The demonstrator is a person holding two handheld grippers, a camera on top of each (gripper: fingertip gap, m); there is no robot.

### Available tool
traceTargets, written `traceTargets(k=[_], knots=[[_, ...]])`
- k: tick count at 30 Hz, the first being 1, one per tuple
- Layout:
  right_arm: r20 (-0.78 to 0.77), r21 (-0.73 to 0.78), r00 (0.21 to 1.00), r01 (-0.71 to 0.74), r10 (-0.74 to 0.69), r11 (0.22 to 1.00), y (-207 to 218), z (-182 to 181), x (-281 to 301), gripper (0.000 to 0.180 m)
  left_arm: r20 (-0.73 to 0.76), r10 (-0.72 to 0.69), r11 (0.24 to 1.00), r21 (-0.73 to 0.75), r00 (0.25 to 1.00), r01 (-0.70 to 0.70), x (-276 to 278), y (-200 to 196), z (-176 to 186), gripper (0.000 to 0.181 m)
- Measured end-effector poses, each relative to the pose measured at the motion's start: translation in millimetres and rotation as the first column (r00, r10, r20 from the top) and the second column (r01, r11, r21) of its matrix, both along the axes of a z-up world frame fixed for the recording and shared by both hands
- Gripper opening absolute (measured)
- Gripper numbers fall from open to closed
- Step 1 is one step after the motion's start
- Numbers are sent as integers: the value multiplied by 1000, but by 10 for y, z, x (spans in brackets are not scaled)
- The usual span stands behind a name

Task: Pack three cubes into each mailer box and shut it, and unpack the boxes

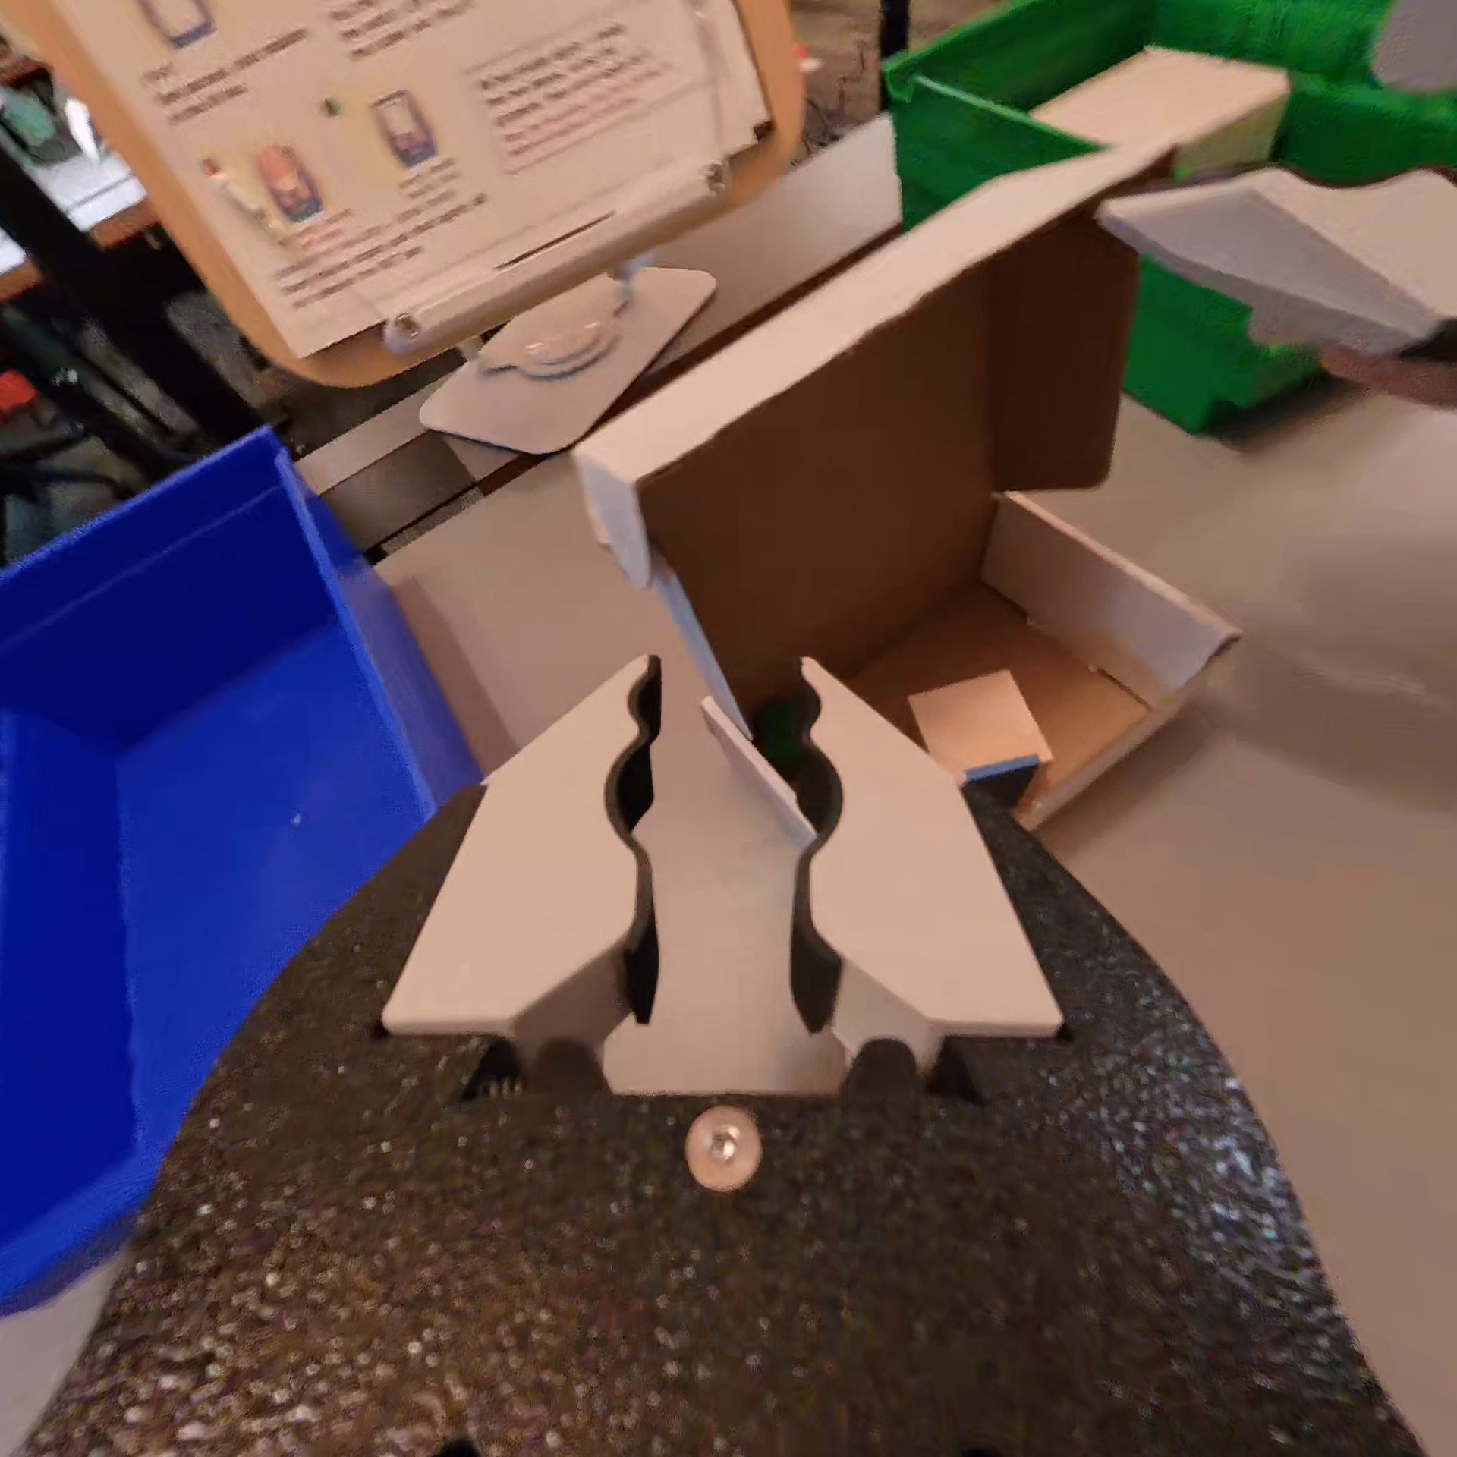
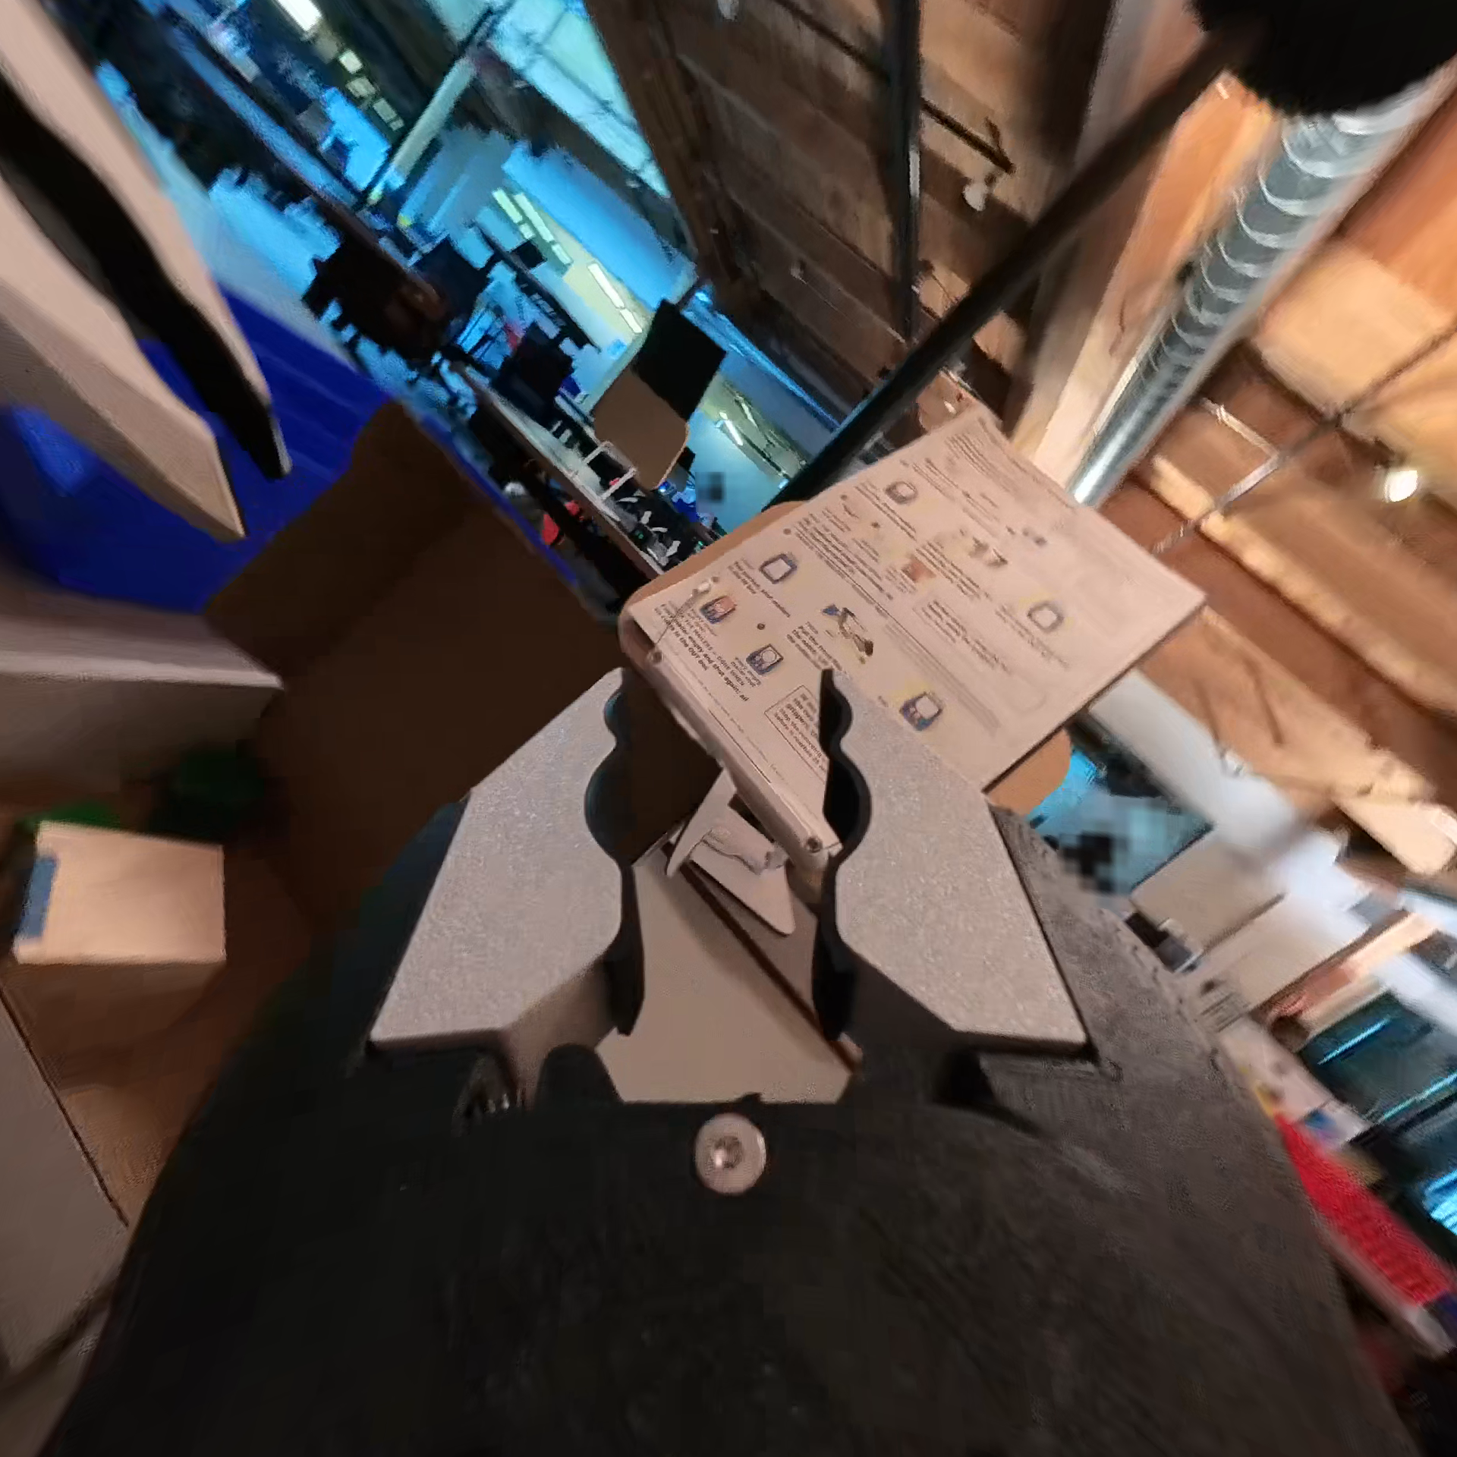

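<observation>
A white mailer box (image 1: 1104, 599) stands open on the table, its brown lid (image 1: 867, 441) raised upright. Inside lie a wooden cube with a blue side (image 1: 978, 725) and a green cube (image 1: 776, 725), partly hidden behind my right finger. My left gripper (image 1: 729, 670) is open and straddles the box's near white wall (image 1: 757, 776); the left pad stands clear of it. My right gripper (image 2: 721, 686) is open and empty, up by the lid's top edge; one of its fingers (image 1: 1261, 260) shows in the left wrist view. The lid (image 2: 410, 631) and both cubes (image 2: 126, 891) (image 2: 213, 780) show in the right wrist view.
A blue bin (image 1: 197, 709) stands left of the box. A green bin (image 1: 985, 134) at the back right holds another mailer box (image 1: 1167, 95). An instruction sheet on a stand (image 1: 441, 158) is behind the box. The table (image 1: 1261, 946) lies right of the box.
</observation>
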State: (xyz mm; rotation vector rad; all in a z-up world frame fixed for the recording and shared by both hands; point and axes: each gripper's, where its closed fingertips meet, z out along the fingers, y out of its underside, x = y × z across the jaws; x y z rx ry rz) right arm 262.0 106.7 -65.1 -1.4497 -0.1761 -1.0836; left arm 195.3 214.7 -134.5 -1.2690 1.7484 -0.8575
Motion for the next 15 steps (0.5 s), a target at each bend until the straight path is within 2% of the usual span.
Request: traceTargets(k=[2,4,6,8,11,15], knots=[[-90,37,996,32,-28,999,-54,43,26,51,15,54,996,-72,998,-53,11,77,10,27],[-224,66,971,107,-90,992,-192,-16,104,53,33,103,991,-84,994,-100,57,152,3,21],[-442,113,896,114,-53,987,-272,-212,85,37,53,109,988,-114,993,-102,112,124,10,15],[-575,158,818,98,11,983,-304,-418,36,22,64,118,987,-113,991,-110,158,101,-5,11],[-633,118,774,65,25,991,-248,-656,9,6,71,127,990,-75,989,-121,210,67,-52,8],[-618,52,786,78,-29,996,-115,-666,73,20,104,165,985,-60,981,-160,262,53,-53,7]])
